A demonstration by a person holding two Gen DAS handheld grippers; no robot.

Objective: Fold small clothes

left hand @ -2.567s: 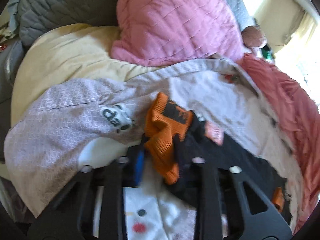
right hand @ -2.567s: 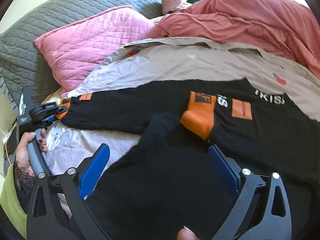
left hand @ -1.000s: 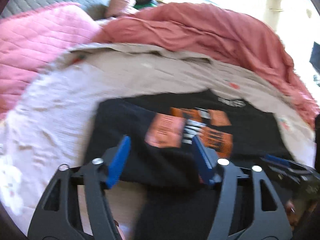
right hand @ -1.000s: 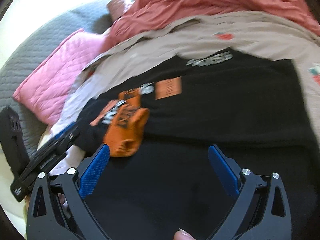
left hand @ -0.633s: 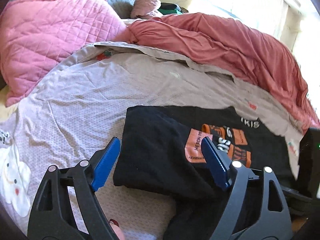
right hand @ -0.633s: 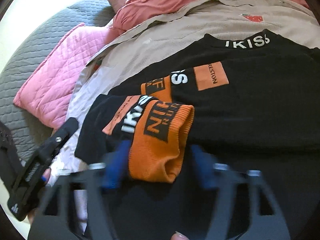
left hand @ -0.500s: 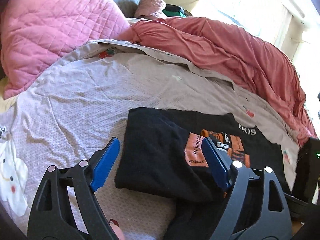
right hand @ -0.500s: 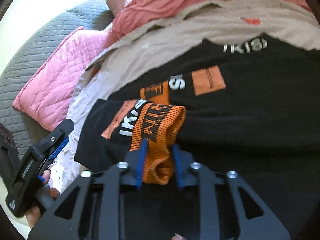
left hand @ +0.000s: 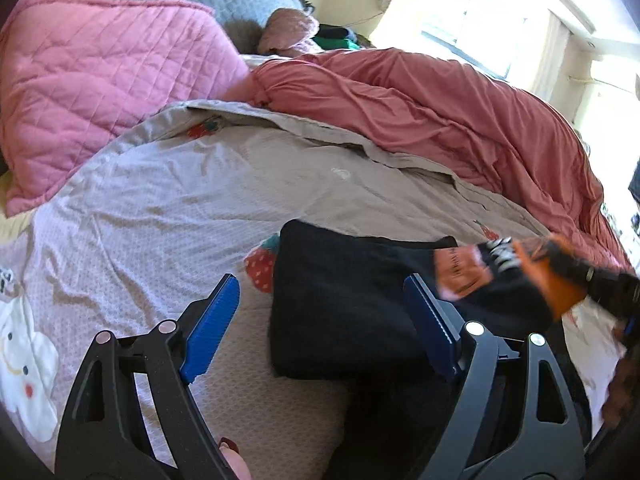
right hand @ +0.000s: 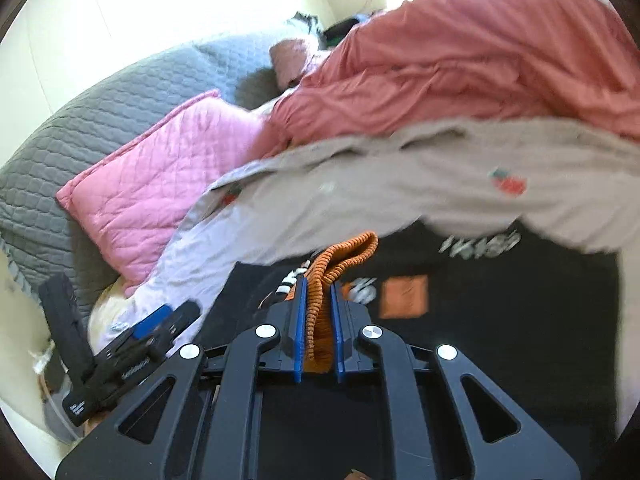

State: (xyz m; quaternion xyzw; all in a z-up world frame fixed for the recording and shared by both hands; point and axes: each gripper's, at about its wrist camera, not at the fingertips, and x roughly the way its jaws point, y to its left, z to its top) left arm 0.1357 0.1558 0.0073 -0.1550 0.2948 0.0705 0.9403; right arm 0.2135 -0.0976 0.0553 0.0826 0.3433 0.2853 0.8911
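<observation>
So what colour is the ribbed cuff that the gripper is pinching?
Orange ribbed cuff, clearest in the right wrist view.

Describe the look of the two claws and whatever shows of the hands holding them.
Both claws are matte black plastic frames with triangular cut-outs and round silver screws. The left claw has flat blue ribbed pads on its fingers; the right claw has the same blue pads. No cables or sleeves show. A red-painted fingernail peeks in below the left claw.
</observation>
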